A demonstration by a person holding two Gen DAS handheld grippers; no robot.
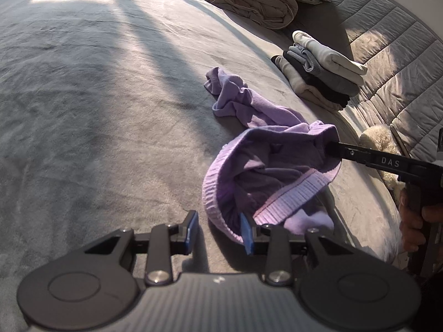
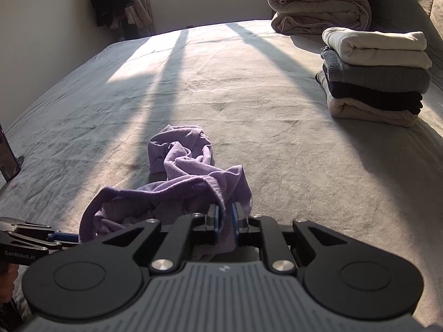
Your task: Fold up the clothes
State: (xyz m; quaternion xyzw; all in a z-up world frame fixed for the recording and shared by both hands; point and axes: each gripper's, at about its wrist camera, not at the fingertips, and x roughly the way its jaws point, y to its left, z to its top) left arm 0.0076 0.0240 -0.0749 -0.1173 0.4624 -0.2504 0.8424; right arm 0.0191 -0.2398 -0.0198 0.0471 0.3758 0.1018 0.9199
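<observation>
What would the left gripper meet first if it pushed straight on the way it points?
Probably the bare grey bedspread: the left gripper stands open with only bed between its fingers, though the purple garment's ribbed hem sits against the right-hand pad.

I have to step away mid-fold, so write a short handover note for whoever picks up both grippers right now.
Left gripper: open, one pad at the ribbed waistband, nothing pinched.
Right gripper: fabric of the purple garment between its pads at the waistband's far side; grip looks loose.
The garment lies crumpled on the bed, its far end bunched.
Done: four folded pieces in the stack near the folded duvet.
Left: spread the purple garment flat, fold it, add it to the stack.
</observation>
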